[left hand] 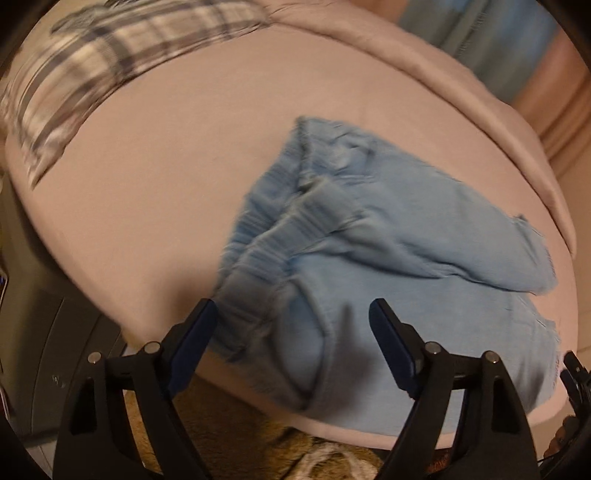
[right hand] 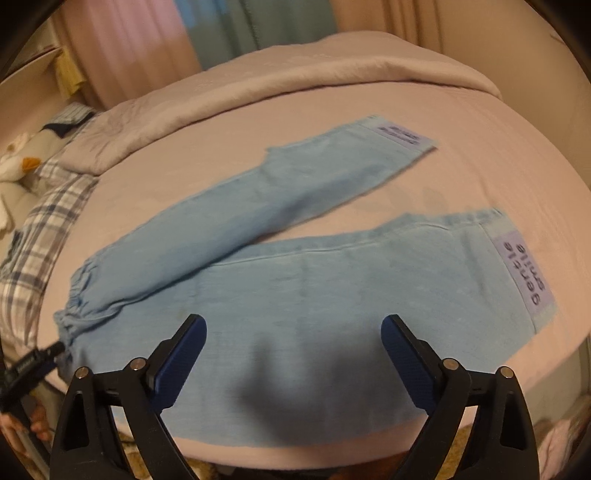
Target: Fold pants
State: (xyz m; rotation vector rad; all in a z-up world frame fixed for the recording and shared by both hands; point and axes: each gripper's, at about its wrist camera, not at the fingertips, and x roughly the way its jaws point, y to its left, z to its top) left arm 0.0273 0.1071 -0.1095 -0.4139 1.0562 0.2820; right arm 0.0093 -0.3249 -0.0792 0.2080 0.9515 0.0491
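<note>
Light blue pants (right hand: pixel 295 295) lie flat on the pink bed, legs spread in a V toward the right, each cuff bearing a lilac printed patch (right hand: pixel 524 273). The elastic waistband (left hand: pixel 258 258) shows bunched in the left wrist view, near the bed's front edge. My left gripper (left hand: pixel 293 321) is open and empty, just above the waistband end of the pants (left hand: pixel 388 266). My right gripper (right hand: pixel 293 339) is open and empty, above the near leg close to the front edge. The left gripper's tip (right hand: pixel 40 358) shows at the waistband in the right wrist view.
The bed sheet (right hand: pixel 480 177) is pale pink with a folded grey-pink duvet (right hand: pixel 258 85) along the far side. A plaid pillow (right hand: pixel 40 229) and a plush toy (right hand: pixel 18 162) lie at the left. Curtains (right hand: pixel 229 33) hang behind. A patterned rug (left hand: pixel 229 435) lies below the bed edge.
</note>
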